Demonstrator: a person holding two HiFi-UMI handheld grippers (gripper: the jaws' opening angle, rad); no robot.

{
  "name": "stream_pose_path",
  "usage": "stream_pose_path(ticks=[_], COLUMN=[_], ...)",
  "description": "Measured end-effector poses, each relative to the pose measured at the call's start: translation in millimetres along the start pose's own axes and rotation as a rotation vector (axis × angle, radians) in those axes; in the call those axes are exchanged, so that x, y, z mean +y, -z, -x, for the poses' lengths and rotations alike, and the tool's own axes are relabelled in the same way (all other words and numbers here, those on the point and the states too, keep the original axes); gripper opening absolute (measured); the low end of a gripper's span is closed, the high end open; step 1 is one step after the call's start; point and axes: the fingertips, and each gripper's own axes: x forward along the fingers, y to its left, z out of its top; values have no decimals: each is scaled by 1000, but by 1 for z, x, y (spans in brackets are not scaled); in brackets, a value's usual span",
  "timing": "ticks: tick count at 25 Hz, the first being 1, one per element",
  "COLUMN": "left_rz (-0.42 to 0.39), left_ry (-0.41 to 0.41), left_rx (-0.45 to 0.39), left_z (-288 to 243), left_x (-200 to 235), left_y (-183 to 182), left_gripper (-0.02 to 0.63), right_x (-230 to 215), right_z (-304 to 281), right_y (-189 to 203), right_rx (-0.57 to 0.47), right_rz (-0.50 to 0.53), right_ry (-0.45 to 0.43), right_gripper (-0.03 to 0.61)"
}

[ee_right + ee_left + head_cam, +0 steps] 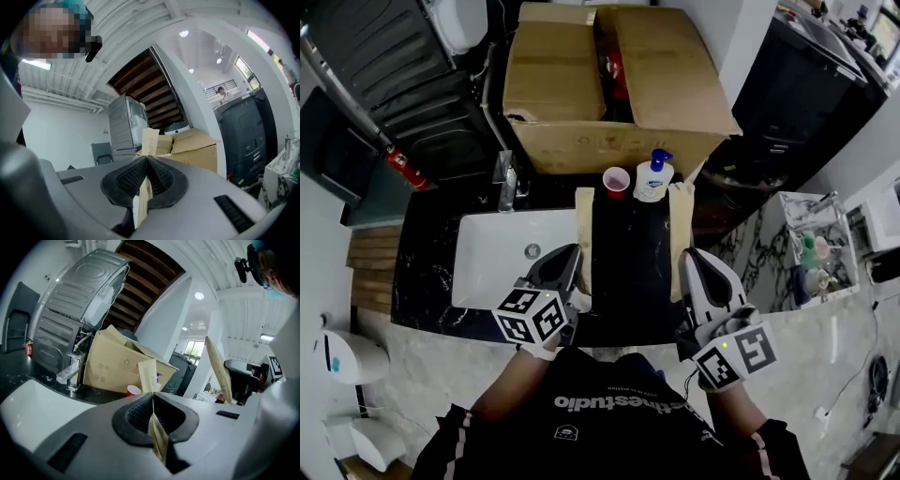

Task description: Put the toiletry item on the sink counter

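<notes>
A white pump bottle with a blue top (653, 176) stands at the back of the dark sink counter (431, 281), beside a red cup (616, 180). In front of them I hold a brown paper bag (584, 234) open, its inside dark. My left gripper (572, 251) is shut on the bag's left wall, whose thin tan edge (149, 376) runs between the pads of the gripper (153, 394). My right gripper (689, 255) is shut on the right wall, whose paper (150, 140) is pinched in the gripper (146, 158).
A white basin (511, 258) with a chrome faucet (506, 183) lies left of the bag. A big cardboard box (609, 84) stands behind the counter. A marble shelf with bottles (811, 253) is at right, a red extinguisher (408, 169) at left.
</notes>
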Motion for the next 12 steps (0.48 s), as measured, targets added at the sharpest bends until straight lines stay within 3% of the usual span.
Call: stream_pose_path(ticks=[8, 12], left_rz=[128, 102], left_ry=[-28, -79], left_rx=[180, 247], left_z=[-63, -95], left_x=[46, 67], left_y=[71, 96], left_gripper=[20, 20], right_x=[3, 3], right_z=[-10, -13], right_y=[16, 21], right_rx=[44, 58], right_rz=[-7, -11], right_ry=[51, 64], right_gripper=[40, 40])
